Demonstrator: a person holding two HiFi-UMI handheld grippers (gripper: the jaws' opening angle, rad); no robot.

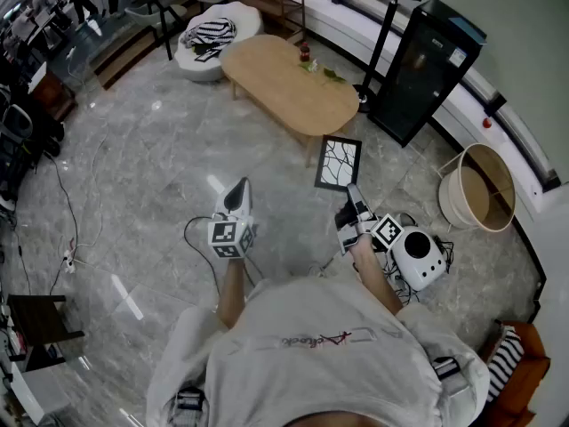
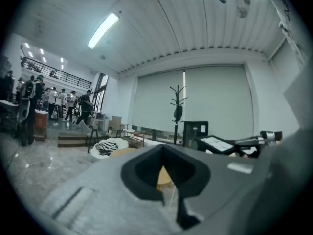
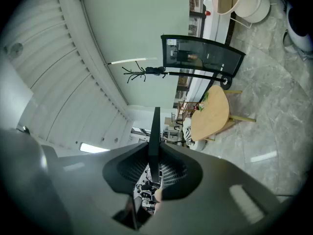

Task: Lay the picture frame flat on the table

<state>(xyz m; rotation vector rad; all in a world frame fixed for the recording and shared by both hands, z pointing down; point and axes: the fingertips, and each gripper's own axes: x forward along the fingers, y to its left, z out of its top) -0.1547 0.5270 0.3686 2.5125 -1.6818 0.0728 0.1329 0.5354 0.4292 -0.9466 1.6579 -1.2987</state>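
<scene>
right gripper [image 1: 354,192] clamped on the picture frame [image 1: 339,163] by its edge, frame in the air, short of the table [image 1: 284,83]. left gripper [image 1: 236,196] looks closed, nothing in it.

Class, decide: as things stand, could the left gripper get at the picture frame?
Probably yes. The picture frame hangs in the air, clamped in the right gripper, and only bare floor shows between it and the left gripper. The left fingers are together, so they would need to open first.
</scene>
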